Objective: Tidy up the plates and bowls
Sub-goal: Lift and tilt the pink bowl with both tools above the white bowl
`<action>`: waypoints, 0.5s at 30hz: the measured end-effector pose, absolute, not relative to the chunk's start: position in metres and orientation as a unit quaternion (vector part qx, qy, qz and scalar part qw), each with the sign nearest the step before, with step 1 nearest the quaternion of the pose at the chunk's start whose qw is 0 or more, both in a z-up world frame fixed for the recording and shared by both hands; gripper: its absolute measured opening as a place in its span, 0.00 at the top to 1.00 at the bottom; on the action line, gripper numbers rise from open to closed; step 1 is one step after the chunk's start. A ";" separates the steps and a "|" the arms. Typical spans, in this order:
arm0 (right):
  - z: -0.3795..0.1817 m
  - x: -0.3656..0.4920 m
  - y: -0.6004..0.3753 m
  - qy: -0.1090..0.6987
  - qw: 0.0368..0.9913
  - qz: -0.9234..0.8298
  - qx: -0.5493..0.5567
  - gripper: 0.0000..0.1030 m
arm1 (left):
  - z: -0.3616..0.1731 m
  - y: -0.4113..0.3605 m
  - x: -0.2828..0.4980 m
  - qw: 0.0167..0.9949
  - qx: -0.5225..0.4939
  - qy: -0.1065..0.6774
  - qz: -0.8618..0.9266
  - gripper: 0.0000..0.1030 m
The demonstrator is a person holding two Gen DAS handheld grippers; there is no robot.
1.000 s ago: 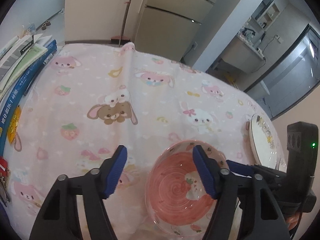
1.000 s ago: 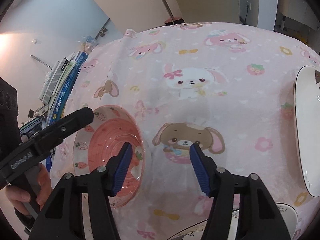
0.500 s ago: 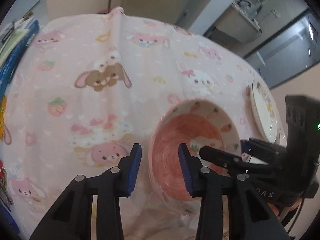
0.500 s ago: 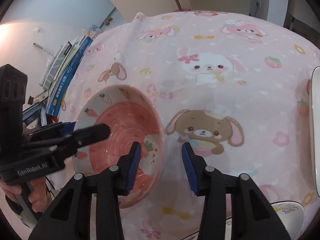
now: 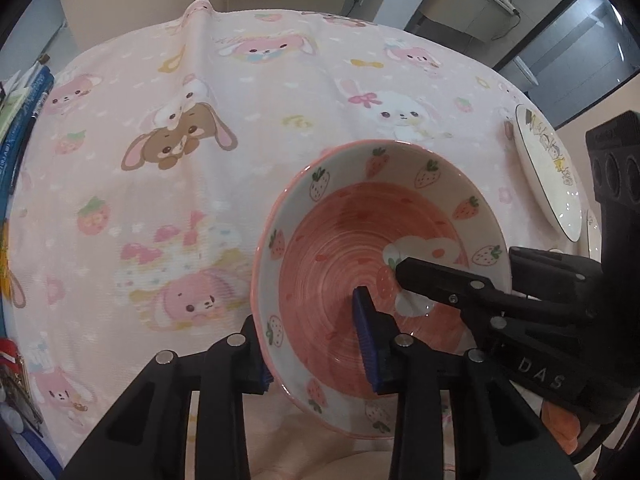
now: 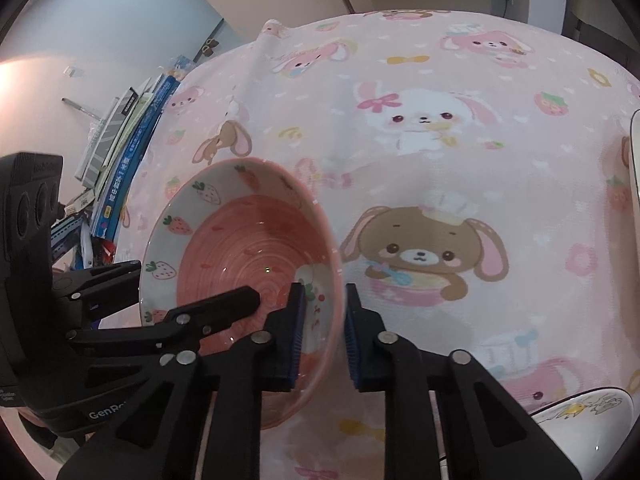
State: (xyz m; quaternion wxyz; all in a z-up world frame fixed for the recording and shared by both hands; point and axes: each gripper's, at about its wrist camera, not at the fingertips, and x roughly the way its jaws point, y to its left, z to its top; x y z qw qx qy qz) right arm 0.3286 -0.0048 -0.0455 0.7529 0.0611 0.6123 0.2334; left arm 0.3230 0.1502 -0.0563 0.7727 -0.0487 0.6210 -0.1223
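Strawberry bowl: glazed ceramic, likely rigid, slick, breakable. Left gripper and right gripper closing astride opposite rim walls; best grasped there.

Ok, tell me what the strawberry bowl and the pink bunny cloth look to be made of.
Strawberry bowl: probably glazed ceramic; it is glossy, with small light glints and a hard, thin rim. Pink bunny cloth: printed woven fabric, matte; a fine weave shows and a soft ridge creases it near the far edge. Neither is certain from looks alone.
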 end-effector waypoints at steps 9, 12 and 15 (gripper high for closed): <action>-0.038 0.324 -0.004 0.601 0.767 0.221 0.039 0.85 | -0.053 0.154 0.324 0.777 -0.065 0.614 -0.123 0.70; -0.035 0.323 -0.004 0.598 0.770 0.218 0.036 0.85 | -0.051 0.155 0.321 0.781 -0.061 0.609 -0.125 0.72; -0.037 0.326 -0.009 0.604 0.765 0.216 0.052 0.86 | -0.048 0.155 0.321 0.784 -0.064 0.605 -0.124 0.76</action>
